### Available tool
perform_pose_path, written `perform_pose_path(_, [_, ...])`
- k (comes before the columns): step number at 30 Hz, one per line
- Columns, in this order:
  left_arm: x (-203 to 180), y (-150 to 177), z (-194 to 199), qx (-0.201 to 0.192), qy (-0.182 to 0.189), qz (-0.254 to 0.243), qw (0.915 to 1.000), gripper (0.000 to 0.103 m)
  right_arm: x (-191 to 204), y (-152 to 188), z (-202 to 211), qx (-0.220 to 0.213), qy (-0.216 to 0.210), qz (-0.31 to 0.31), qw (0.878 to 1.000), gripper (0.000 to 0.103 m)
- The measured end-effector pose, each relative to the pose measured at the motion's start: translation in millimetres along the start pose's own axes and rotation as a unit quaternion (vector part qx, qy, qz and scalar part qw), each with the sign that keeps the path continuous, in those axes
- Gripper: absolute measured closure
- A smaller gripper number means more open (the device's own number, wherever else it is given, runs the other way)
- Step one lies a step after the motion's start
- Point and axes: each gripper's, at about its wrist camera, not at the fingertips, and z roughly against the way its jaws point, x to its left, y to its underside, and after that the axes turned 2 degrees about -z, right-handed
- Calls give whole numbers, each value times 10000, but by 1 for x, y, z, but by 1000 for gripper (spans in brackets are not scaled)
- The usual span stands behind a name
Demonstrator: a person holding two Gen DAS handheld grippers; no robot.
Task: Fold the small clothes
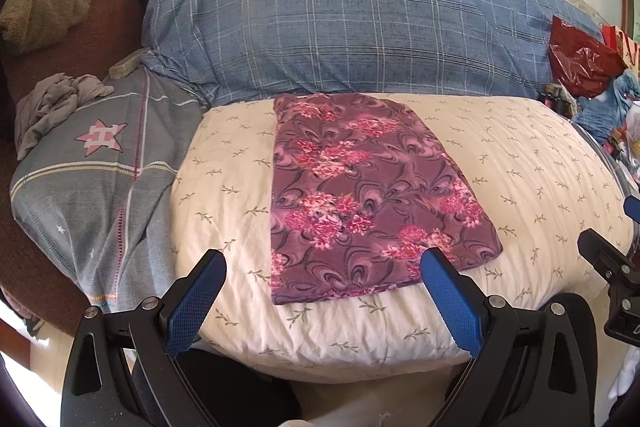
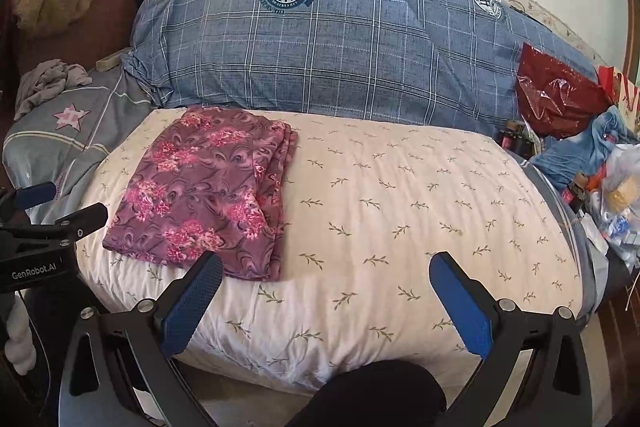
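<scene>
Folded purple floral garment [image 1: 368,195] flat on cream quilt [image 1: 520,163], 12 o'clock of left gripper [image 1: 323,269]. Left gripper and right gripper [image 2: 326,273]: fingers spread, empty.

"GenRobot.AI" stands in white on the black body of the left gripper [image 2: 54,205]. The round emblems on the blue plaid pillow [image 2: 340,47] carry lettering too small to read.
</scene>
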Motion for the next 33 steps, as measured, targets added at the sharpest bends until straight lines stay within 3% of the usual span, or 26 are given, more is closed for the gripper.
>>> perform_pose_path(12, [13,-1,-16,416,123,252,9987,5,-9,-1,-22,456,407,72,9981,0])
perform_pose_path(33, [14,4,-11,381,181,113,9990,5,-17,-13,-16,215,342,-45,9992,0])
